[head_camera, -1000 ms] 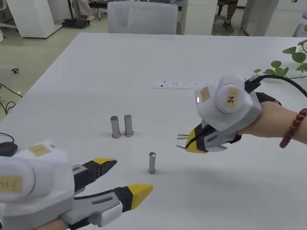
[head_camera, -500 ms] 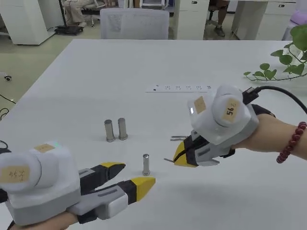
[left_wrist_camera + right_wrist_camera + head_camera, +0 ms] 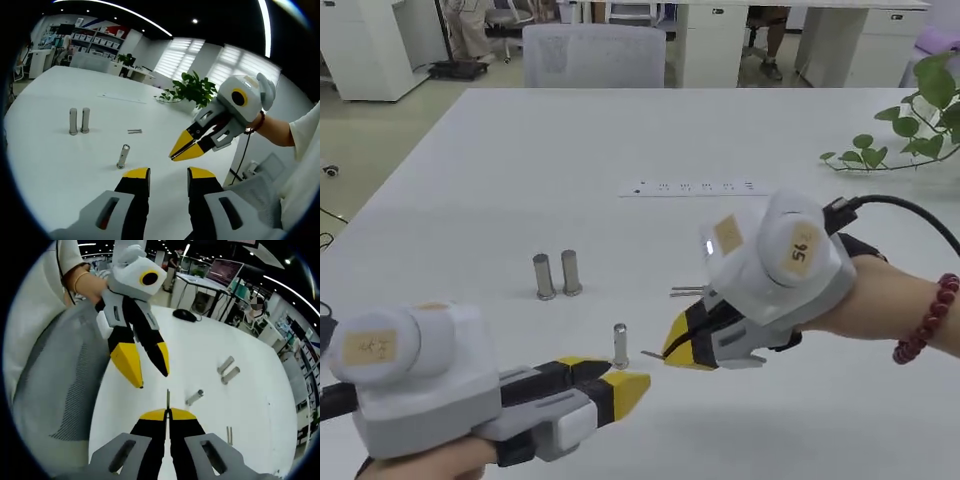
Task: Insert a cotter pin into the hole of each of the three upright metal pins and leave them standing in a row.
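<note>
Left gripper [image 3: 615, 375] sits low at the near left. In the left gripper view its fingers [image 3: 137, 175] stand a moderate gap apart with nothing between them.

Pair of metal pins [image 3: 556, 274]: upright on the worktop [image 3: 520, 150], side by side and almost touching, well behind the left gripper. No cotter in either that we can make out. The cross-holes are too small to see.

Lone metal pin [image 3: 620, 344]: upright, nearer to us, just beyond the left fingertips and apart from the pair.

Cotter pin [image 3: 167, 399]: pinched at one end in the right gripper [image 3: 670, 355], whose fingers are closed on it. The free end pokes straight out towards the lone pin, close but not touching.

Spare cotter pins [image 3: 687, 292] lie flat just behind the right gripper. Power strip [image 3: 695, 187] is further back.

Our handling read:
- The cotter is thin, light wire. It looks springy and easy to bend, and it's slick in flat fingers.
- We'd grip it at the head end, short and square, and leave most of the legs free. Any side load will splay or kink them.
- The metal pin is rigid and dense for its size, but it's tall on a narrow base with a smooth finish, so it will tip or skate under an off-axis push.
- We'd steady it low on the shank with the left fingers, clear of the hole, before we press the cotter in.
</note>
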`<state>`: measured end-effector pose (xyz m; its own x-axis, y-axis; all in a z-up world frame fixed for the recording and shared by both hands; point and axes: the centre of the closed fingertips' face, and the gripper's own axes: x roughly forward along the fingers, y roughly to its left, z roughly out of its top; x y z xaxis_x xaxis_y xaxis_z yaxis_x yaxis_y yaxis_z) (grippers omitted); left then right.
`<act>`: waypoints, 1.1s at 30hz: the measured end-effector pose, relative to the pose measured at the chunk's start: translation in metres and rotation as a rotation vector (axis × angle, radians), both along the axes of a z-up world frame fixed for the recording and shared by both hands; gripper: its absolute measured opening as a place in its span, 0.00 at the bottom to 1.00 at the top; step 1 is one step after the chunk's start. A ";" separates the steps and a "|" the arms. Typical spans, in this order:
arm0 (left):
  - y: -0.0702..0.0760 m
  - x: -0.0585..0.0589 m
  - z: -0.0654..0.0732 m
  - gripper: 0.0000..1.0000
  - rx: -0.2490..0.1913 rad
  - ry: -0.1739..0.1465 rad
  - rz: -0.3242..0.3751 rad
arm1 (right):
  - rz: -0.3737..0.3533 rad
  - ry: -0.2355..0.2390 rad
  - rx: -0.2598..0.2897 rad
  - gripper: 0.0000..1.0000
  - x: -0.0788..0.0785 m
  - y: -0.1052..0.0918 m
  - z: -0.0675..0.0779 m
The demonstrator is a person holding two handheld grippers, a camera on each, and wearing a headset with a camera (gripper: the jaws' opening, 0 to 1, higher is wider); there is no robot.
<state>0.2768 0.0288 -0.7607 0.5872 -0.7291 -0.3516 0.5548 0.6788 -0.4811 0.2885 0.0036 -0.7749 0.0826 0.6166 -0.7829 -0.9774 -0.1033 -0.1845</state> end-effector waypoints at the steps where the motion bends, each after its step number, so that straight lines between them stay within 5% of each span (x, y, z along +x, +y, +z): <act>1: 0.000 0.000 0.000 0.26 -0.004 0.006 0.000 | 0.004 -0.001 0.003 0.02 -0.001 0.001 0.001; 17: -0.007 -0.007 -0.003 0.14 -0.052 0.074 -0.010 | 0.054 0.009 0.007 0.02 -0.021 0.012 0.001; 33: -0.011 -0.009 -0.005 0.01 -0.063 0.105 -0.014 | 0.069 0.010 -0.005 0.02 -0.027 0.012 -0.002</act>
<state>0.2679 0.0176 -0.7658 0.5392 -0.7596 -0.3636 0.5081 0.6378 -0.5789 0.2614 0.0157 -0.7766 0.0325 0.6165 -0.7866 -0.9696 -0.1714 -0.1744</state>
